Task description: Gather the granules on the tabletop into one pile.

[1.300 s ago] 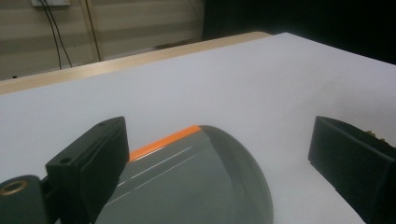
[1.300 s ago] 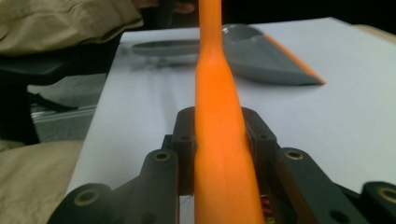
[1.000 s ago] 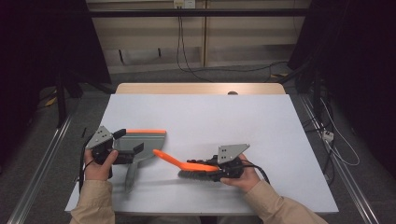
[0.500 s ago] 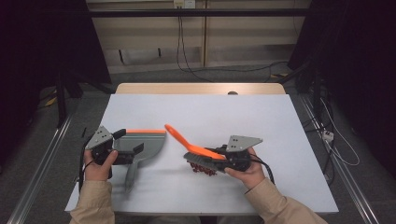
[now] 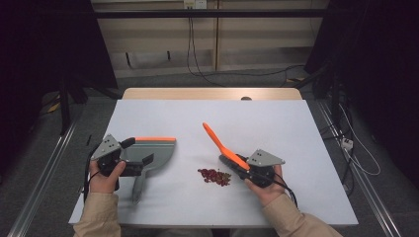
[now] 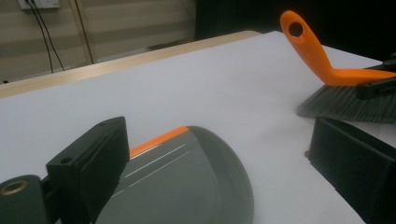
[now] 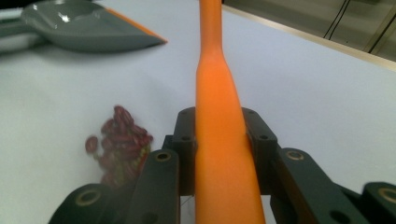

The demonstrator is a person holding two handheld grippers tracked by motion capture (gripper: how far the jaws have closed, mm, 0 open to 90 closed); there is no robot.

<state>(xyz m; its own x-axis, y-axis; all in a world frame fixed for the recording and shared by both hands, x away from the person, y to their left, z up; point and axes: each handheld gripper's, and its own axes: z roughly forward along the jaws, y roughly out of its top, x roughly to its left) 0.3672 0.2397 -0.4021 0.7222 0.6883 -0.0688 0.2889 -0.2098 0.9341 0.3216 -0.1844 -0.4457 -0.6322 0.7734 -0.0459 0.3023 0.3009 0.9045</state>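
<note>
Orange handle, high view: the brush (image 5: 221, 145) slants up and away from the right gripper (image 5: 242, 169), which is clamped on its lower handle.
Beans, high view: a small heap of red beans (image 5: 214, 176) lies on the white tabletop (image 5: 296, 133), just left of the right gripper and to the right of the dustpan.
Dustpan, high view: the grey dustpan (image 5: 148, 154) with an orange edge rests flat on the tabletop, well left of the beans; the left gripper (image 5: 141, 165) lies over its near part, its handle trailing toward the person.
Left gripper view: the jaws stand wide apart with the dustpan (image 6: 187, 182) between them; I cannot tell whether they press on it. Beyond the dustpan, the brush (image 6: 327, 70) shows grey bristles down on the tabletop.
Right gripper view: the jaws squeeze the brush handle (image 7: 219, 140) from both sides; the beans (image 7: 119, 140) lie left of it, the dustpan (image 7: 84, 28) farther off.
</note>
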